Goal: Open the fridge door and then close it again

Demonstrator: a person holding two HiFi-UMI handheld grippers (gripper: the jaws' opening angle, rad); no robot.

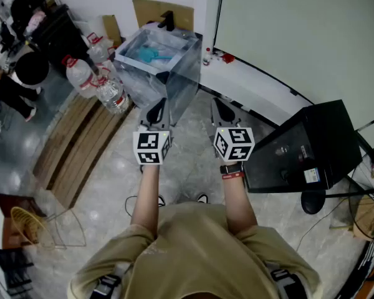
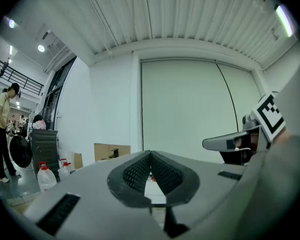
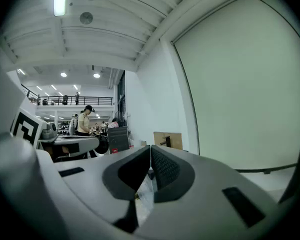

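L claw (image 1: 157, 108), R claw (image 1: 219, 107) both closed, empty; black fridge (image 1: 305, 145) near, right of R claw.

**A:** What's the person wearing?

**B:** A tan T-shirt (image 1: 193, 248) with short sleeves. Black straps (image 1: 106, 285) with buckles run over both shoulders. There's a black band (image 1: 232, 170) with a red edge on the right wrist. Two shoe tips (image 1: 202, 199), light and dark, show below the arms.

**A:** And the tools in hand?

**B:** The left gripper (image 1: 157, 112) and right gripper (image 1: 222, 111) look alike. Each has a pale grey shell with dark slots (image 2: 60, 213) and dark grey jaws lined with mesh-textured pads (image 2: 139, 173). Each also carries a white cube (image 1: 151, 146) printed with black square markers.
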